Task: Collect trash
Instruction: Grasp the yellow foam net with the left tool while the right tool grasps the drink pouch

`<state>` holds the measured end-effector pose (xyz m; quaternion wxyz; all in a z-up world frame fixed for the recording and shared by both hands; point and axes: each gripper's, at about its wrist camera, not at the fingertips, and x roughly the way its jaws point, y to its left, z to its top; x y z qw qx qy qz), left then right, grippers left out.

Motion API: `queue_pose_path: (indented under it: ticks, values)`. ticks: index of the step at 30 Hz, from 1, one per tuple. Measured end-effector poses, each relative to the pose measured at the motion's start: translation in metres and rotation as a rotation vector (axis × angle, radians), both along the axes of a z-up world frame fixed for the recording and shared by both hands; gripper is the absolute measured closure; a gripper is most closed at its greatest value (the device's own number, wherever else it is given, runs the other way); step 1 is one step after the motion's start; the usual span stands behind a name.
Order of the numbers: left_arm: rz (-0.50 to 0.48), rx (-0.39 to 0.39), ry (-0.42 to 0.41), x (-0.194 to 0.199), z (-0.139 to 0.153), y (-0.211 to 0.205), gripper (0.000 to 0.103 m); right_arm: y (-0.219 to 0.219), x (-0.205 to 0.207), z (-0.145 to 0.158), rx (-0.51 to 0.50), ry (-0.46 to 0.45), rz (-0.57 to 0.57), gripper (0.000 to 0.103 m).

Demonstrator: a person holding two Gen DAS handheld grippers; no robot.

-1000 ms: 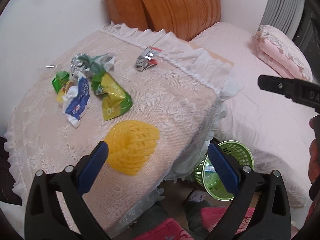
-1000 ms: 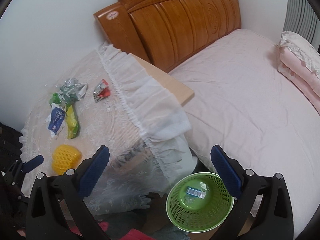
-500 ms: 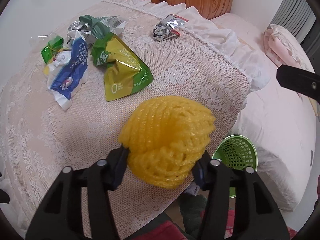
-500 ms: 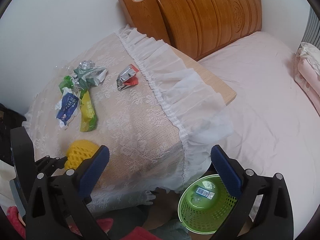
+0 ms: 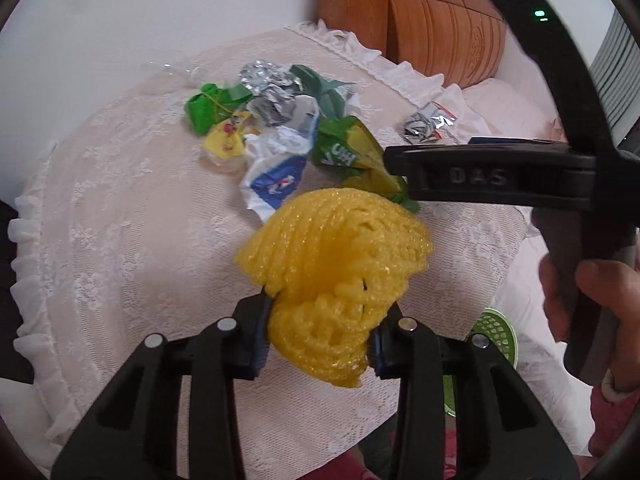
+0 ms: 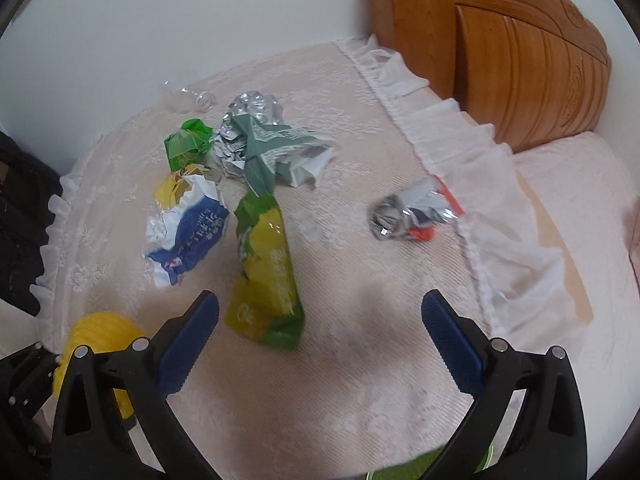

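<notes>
My left gripper (image 5: 316,340) is shut on a yellow foam fruit net (image 5: 336,276) and holds it over the lace-covered table (image 5: 120,240). The net also shows at the lower left of the right wrist view (image 6: 100,332). My right gripper (image 6: 320,344) is open and empty above the table, just in front of a green-yellow snack bag (image 6: 268,276). A blue-white wrapper (image 6: 188,236), a green wrapper (image 6: 188,144), a crumpled silver-green bag (image 6: 272,148) and a silver-red wrapper (image 6: 412,212) lie on the table. In the left wrist view the right gripper (image 5: 500,176) crosses over the snack bag.
A green mesh bin (image 5: 498,336) stands on the floor below the table's right edge, partly hidden. A wooden headboard (image 6: 520,60) and a pink bed (image 6: 580,208) are to the right. A white wall is behind the table.
My left gripper has shut on the yellow net and lifted it off the table. My right gripper has swung left from above the bin to over the table, near the snack bag.
</notes>
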<state>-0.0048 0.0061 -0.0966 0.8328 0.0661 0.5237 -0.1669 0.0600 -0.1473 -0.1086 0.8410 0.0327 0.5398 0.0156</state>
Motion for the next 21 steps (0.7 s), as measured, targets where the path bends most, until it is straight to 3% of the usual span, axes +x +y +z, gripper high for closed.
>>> queue_pose_path:
  ticks: [5, 8, 10, 12, 15, 21]
  values:
    - [0.037, -0.012, 0.009, 0.005, 0.003, 0.025, 0.066, 0.030, 0.030, -0.026, -0.061, 0.034, 0.025, 0.006]
    - [0.036, -0.005, 0.007, 0.007, 0.002, 0.031, 0.066, 0.036, 0.036, -0.036, -0.079, 0.058, 0.027, 0.022]
    - [0.035, -0.003, 0.007, 0.010, 0.001, 0.032, 0.066, 0.037, 0.037, -0.040, -0.081, 0.069, 0.029, 0.047]
    - [0.030, -0.004, 0.011, 0.011, 0.001, 0.031, 0.066, 0.035, 0.036, -0.040, -0.061, 0.071, 0.028, 0.057]
    - [0.013, -0.002, 0.011, 0.013, 0.002, 0.027, 0.066, 0.029, 0.027, -0.032, -0.052, 0.052, 0.021, 0.057]
    - [-0.043, -0.023, 0.013, 0.010, 0.009, 0.002, 0.066, -0.009, -0.017, 0.001, 0.094, 0.010, -0.036, 0.057]
